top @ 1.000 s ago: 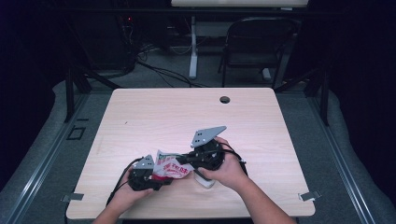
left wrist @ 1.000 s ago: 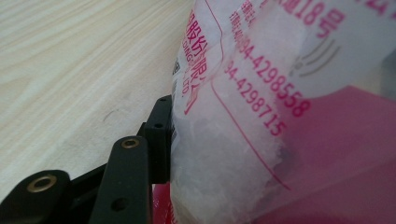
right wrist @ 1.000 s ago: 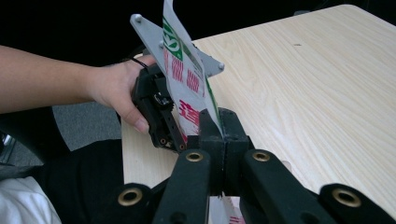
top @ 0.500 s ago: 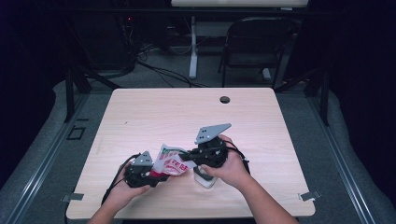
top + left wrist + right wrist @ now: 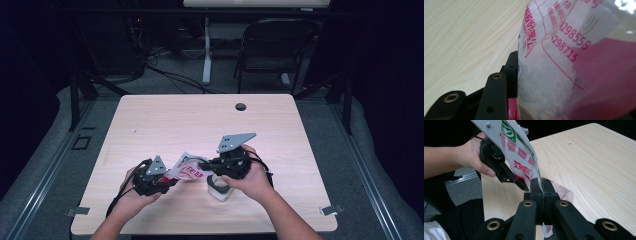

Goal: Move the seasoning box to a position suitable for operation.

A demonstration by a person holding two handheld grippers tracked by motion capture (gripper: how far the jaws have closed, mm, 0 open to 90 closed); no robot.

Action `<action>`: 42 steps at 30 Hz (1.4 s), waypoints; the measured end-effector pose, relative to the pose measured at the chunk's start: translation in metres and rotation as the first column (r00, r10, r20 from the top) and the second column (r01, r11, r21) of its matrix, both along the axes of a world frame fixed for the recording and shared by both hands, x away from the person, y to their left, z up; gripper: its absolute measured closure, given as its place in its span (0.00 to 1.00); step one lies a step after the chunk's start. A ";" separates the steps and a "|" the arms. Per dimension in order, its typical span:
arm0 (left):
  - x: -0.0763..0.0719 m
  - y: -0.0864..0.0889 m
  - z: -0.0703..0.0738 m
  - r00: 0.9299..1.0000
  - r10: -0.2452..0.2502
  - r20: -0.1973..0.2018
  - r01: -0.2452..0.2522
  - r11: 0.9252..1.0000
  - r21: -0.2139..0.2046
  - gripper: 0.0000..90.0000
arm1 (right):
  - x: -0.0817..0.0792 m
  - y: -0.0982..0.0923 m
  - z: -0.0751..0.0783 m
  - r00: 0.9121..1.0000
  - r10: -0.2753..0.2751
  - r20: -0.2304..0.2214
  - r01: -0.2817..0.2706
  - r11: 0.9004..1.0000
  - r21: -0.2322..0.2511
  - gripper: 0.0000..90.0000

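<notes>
A clear plastic bag [image 5: 187,170] with red and green print and white granules inside hangs between my two grippers above the table's front. My left gripper [image 5: 167,181] is shut on the bag's filled lower part. Its jaws have just been closing slightly, with the bag [image 5: 564,62] between them and pressed against the one black finger [image 5: 511,72] that shows. My right gripper [image 5: 540,187] is shut on the bag's thin edge [image 5: 520,157], and in the high view it [image 5: 206,165] sits just right of the bag. The left gripper [image 5: 521,185] faces it closely.
A small clear cup [image 5: 219,187] stands on the wooden table [image 5: 200,120] under the right hand. A round cable hole [image 5: 241,106] lies near the far edge. A folding chair [image 5: 275,45] and cables are on the floor beyond the table.
The left hand has risen with the bag, which is now lifted and tilted more toward the right gripper. The right hand has stayed in place.
</notes>
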State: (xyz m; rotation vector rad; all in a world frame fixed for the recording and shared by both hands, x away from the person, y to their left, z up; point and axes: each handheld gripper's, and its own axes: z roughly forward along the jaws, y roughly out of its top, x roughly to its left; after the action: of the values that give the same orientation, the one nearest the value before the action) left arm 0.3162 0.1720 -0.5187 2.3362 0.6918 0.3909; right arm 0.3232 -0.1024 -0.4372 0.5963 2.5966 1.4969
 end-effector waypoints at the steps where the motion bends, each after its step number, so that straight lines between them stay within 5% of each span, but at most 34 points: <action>1: 0.000 -0.001 0.001 1.000 0.001 0.007 -0.001 1.000 0.005 0.67 | 0.000 -0.001 0.000 1.000 -0.003 -0.001 0.003 1.000 0.000 1.00; 17: -0.003 -0.012 0.005 0.996 0.002 0.088 -0.011 0.995 0.096 0.68 | -0.004 -0.011 -0.007 0.999 -0.030 -0.010 0.030 1.000 0.006 1.00; 42: -0.001 -0.027 0.004 0.995 -0.012 0.103 -0.002 0.991 0.130 0.69 | -0.012 -0.012 0.006 0.998 -0.049 0.029 0.049 0.999 -0.006 0.80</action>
State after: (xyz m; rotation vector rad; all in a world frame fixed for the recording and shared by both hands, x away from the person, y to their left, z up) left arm 0.3153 0.1451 -0.5149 2.4197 0.6275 0.5656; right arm 0.3116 -0.1146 -0.4313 0.6281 2.5456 1.4713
